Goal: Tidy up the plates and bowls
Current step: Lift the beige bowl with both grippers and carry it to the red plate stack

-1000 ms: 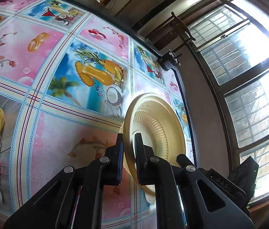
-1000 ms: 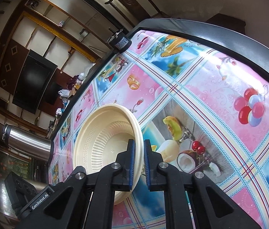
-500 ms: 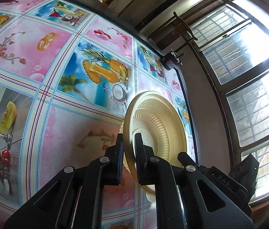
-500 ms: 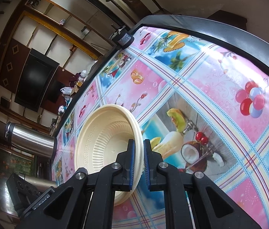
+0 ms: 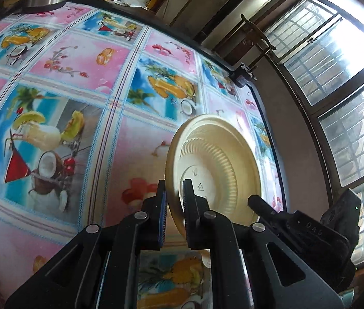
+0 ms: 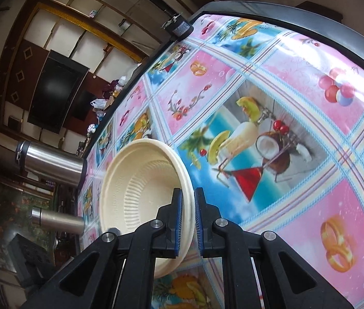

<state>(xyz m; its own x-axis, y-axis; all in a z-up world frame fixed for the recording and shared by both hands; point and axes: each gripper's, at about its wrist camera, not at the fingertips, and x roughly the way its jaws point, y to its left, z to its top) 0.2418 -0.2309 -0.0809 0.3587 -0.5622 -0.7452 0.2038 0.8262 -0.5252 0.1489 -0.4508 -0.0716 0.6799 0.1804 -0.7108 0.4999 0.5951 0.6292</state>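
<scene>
**Both tongs gripping one cream bowl on edge**

While the left gripper point(image 5: 173, 203) is pinching the rim of the cream bowl point(image 5: 215, 164), its ribbed underside is facing that camera, standing on edge above the fruit-print tablecloth point(image 5: 84, 97). The right gripper point(image 6: 187, 219) is clamping the same bowl's point(image 6: 140, 188) rim too, the hollow opening to the left of its fingers. Two steel flasks point(image 6: 50, 162) are lying beyond the bowl, further left.

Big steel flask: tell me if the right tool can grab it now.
Probably not. The right tool is shut on the bowl rim, and the bowl sits between it and the flask. Free the tool first.
</scene>
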